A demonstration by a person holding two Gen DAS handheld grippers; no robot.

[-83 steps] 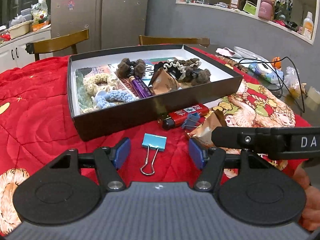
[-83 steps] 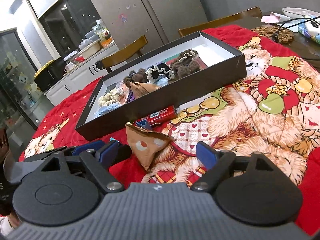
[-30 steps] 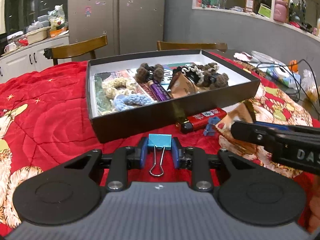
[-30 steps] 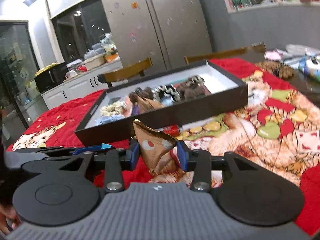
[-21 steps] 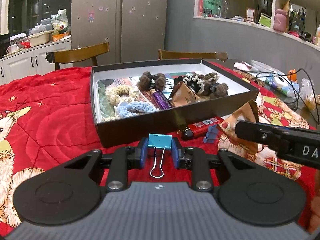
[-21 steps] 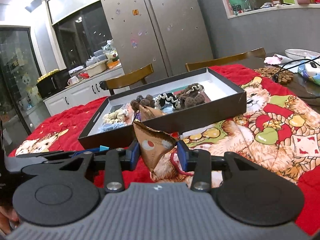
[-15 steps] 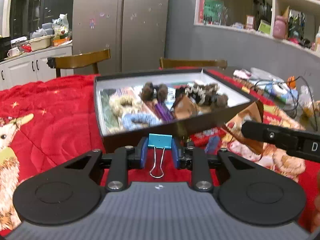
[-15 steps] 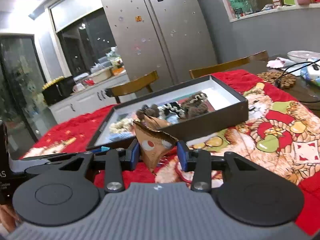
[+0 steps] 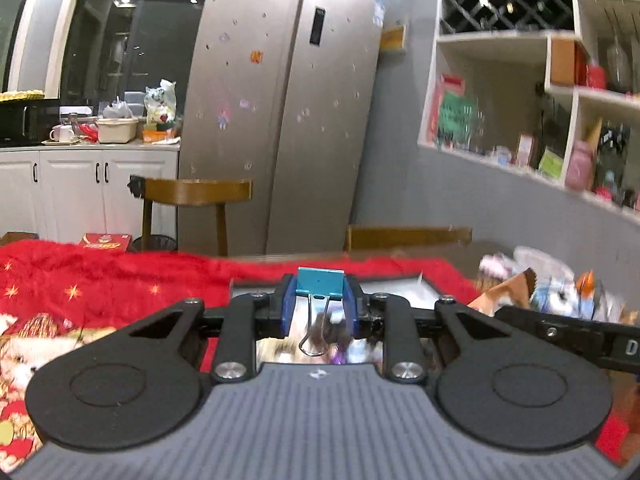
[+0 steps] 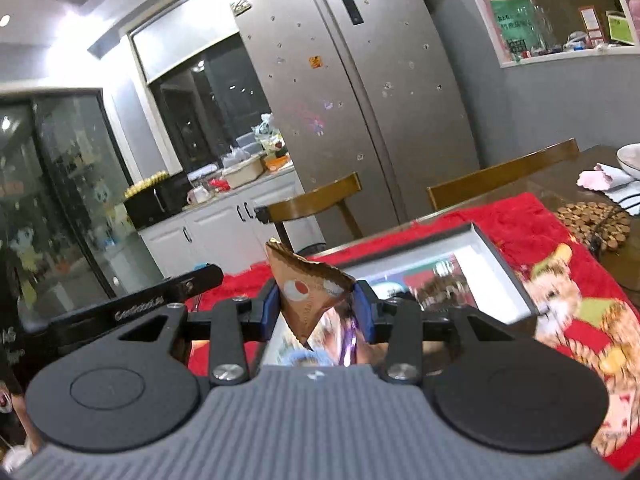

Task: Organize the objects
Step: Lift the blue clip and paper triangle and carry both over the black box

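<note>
**Both tongs loaded, raised over the open box**

A tall silver fridge (image 9: 280, 112) fills the back of the room, with white cabinets (image 9: 88, 196) to one side and grey wall shelving (image 9: 560, 120) to the other. Two wooden chairs (image 10: 316, 200) stand behind the worktop, which is covered by a red quilted cloth (image 9: 100, 280) printed with cartoon animals.

On the cloth sits a shallow dark box (image 10: 508, 276) with a white inner wall. Its contents are blurred in both views; only patches of blue, purple and brown show, and they cannot be told apart.

The right tongs (image 10: 318, 314) are clamped on a brown triangular snack packet (image 10: 310, 292), which stands up between the blue pads with its point down, in the air above the near part of the box. The left tongs (image 9: 320, 304) grip a blue binder clip (image 9: 320, 282) by its body, its wire handles (image 9: 314, 328) hanging toward the camera, also above the box. In the left wrist view the packet and the right tool's black bar appear at the right edge, just beside the left tongs.

A woven round mat (image 10: 592, 224) lies on the bare wood beyond the cloth.
</note>
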